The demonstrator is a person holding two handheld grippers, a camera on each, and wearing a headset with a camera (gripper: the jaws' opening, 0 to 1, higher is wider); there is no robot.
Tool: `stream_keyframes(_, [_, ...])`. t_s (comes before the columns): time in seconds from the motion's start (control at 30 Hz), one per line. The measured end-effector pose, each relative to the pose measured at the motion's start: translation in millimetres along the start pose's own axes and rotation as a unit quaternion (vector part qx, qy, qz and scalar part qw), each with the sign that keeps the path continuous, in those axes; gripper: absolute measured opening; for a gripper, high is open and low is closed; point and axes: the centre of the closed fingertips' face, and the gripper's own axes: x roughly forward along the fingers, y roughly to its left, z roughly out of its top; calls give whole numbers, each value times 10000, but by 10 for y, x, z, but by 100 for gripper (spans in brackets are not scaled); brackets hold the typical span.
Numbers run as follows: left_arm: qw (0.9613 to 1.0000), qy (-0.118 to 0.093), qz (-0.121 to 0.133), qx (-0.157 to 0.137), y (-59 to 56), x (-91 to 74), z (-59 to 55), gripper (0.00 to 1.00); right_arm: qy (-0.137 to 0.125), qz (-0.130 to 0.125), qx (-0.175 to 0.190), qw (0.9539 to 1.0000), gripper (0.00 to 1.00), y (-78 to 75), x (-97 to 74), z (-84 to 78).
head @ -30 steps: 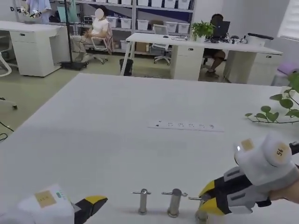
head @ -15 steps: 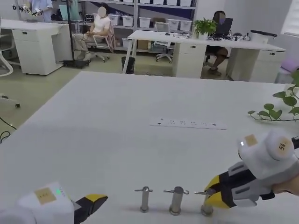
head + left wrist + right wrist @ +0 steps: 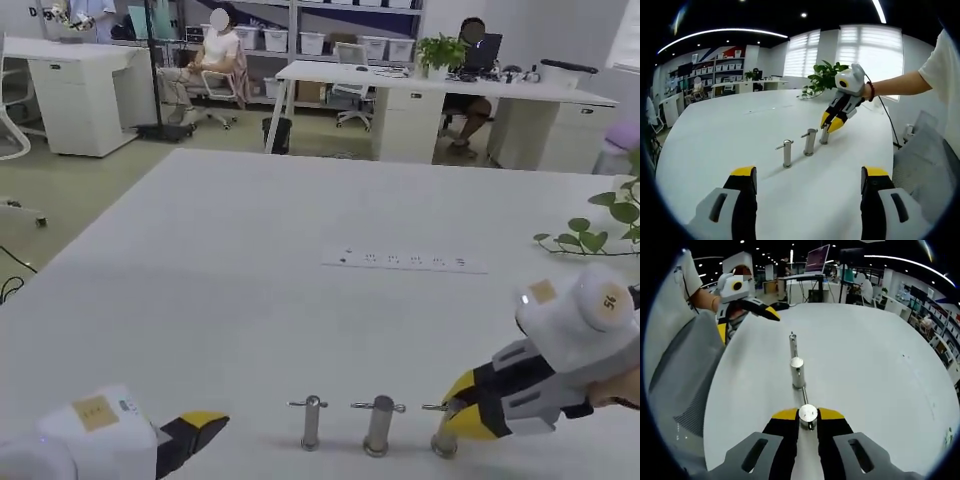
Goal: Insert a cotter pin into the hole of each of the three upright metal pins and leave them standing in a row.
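Head view: the right gripper [image 3: 462,425] meets the end pin [image 3: 443,442], just right of the middle pin [image 3: 378,427]. Left gripper view: the left gripper [image 3: 807,172] gapes wide and empty, short of the middle pin [image 3: 810,142]. Right gripper view: its jaws clamp the end pin [image 3: 808,413].

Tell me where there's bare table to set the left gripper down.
Widest bare table lies between the pin row and the power strip, and left of the left pin by the open left gripper. Crowded: the row itself, where the right gripper clamps the right pin; plant at the far right.
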Motion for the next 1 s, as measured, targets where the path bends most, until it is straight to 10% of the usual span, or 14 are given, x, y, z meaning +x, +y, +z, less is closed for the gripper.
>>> stream_keyframes(0.47, [9998, 97, 49, 145, 27, -16, 33, 86, -244, -211, 742, 9967, 31, 81, -22, 19])
stream_keyframes(1.0, [9996, 129, 229, -29, 7, -150, 165, 87, -557, -1296, 1651, 9761, 67, 366, -362, 63])
